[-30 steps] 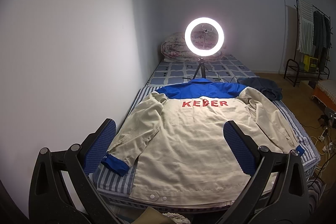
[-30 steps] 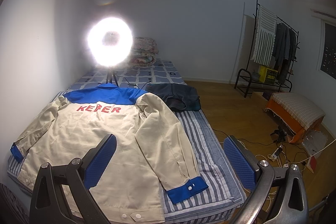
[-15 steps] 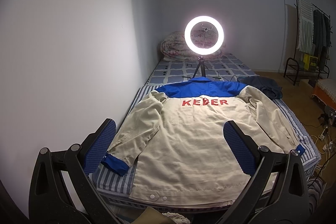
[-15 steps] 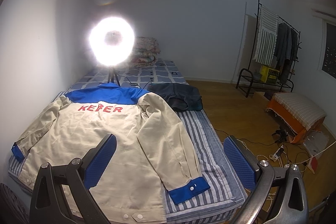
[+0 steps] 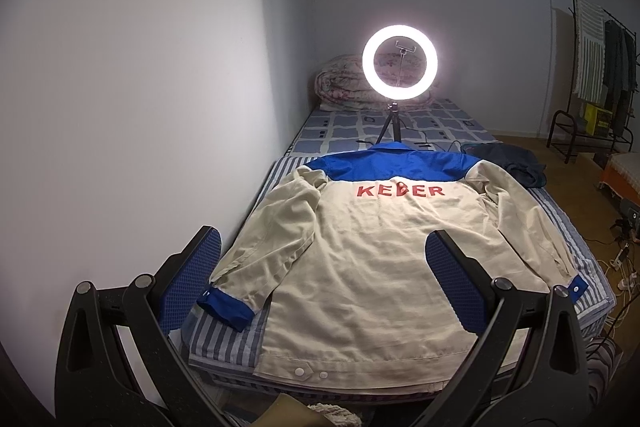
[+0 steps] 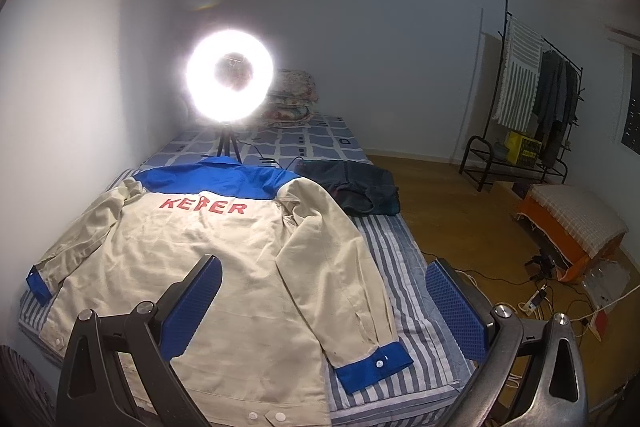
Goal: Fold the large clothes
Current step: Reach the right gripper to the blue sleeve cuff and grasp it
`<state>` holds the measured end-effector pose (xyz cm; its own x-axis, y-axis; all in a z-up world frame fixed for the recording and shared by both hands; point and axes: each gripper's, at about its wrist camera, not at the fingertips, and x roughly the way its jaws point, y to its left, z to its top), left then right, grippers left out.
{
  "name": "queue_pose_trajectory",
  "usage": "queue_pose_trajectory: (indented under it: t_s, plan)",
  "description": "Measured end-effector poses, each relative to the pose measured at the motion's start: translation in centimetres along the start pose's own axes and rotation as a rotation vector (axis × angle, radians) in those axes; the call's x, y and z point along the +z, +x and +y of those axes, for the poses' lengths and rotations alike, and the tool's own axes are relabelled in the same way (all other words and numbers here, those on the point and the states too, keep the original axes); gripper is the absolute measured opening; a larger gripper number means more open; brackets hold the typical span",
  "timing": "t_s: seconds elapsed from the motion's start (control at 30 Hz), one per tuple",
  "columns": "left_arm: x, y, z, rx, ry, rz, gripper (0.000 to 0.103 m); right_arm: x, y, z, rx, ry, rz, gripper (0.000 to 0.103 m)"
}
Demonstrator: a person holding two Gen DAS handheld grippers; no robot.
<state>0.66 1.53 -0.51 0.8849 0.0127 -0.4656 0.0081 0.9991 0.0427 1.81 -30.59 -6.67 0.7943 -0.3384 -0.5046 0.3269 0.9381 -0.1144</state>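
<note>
A beige work jacket with a blue yoke, blue cuffs and red letters lies spread back-up on the striped bed, sleeves out to both sides. It also shows in the right wrist view. My left gripper is open and empty, held above the jacket's hem at the foot of the bed. My right gripper is open and empty, above the jacket's right sleeve and its blue cuff. Neither gripper touches the cloth.
A lit ring light on a tripod stands on the bed behind the collar. A dark garment lies by the right shoulder. A folded quilt lies at the head. A wall runs along the left. Clothes rack, cables and a power strip are on the right floor.
The right wrist view has shifted slightly rightward and nearer to the right sleeve. The left gripper and the jacket have not visibly moved.
</note>
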Motion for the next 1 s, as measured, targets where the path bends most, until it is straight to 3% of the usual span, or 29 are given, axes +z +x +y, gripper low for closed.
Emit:
queue_pose_trajectory:
  t_s: [0.3,0.6,0.8,1.0]
  plan:
    - [-1.9,1.0,2.6,0.020,-0.046,0.055,0.103,1.5,1.2,4.2,0.074,-0.071,-0.009,0.103]
    - [-6.6,-0.3,7.9,0.089,-0.147,0.119,0.103,4.0,2.9,12.6,0.274,-0.183,-0.078,0.102]
    - [-9.7,-1.8,9.7,0.138,-0.166,0.127,0.099,5.1,4.6,20.0,0.439,-0.275,-0.038,0.091]
    - [-11.7,-2.1,11.1,0.115,-0.222,0.185,0.086,4.0,6.7,29.1,0.643,-0.386,0.053,0.072]
